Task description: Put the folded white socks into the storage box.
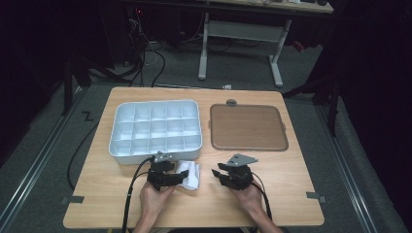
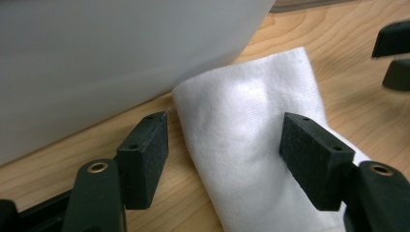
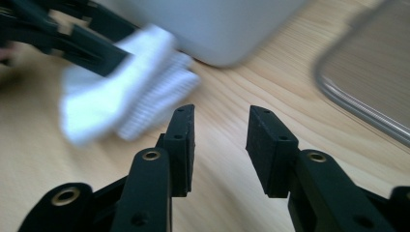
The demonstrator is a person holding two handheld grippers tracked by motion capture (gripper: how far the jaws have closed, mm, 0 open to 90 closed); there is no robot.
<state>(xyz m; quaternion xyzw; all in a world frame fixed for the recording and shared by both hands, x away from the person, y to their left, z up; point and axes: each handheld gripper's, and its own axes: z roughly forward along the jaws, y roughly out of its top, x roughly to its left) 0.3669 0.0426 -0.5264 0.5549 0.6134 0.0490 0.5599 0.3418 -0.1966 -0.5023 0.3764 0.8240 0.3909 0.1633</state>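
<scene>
You are at the start of a pick-up: your left gripper (image 2: pixel 222 159) has its jaws spread wide to either side of the folded white cloth (image 2: pixel 251 145), and neither pad presses it yet, though the right-hand pad seems to lie against the cloth's edge. In the high view the cloth (image 1: pixel 190 174) lies on the wooden table (image 1: pixel 291 194) at lower centre of the frame, just below the front wall of the white compartment tray (image 1: pixel 155 127) and so close to it that you cannot tell whether they touch. Your left gripper (image 1: pixel 180 175) sits at the cloth's left side there. Your right gripper (image 1: pixel 217 174) waits a little to the right of the cloth, jaws parted and holding nothing; its own view shows the gap between its pads (image 3: pixel 181 140) over bare wood, with the cloth (image 3: pixel 125 104) at upper left. The brown mat (image 1: pixel 248 127) lies in the right half of the high view, nothing on it. The next move, as I judge it, calls for you to close the left jaws squarely on the cloth, taking all the folded layers, then lift clear of the tray wall so the cloth doesn't snag.
</scene>
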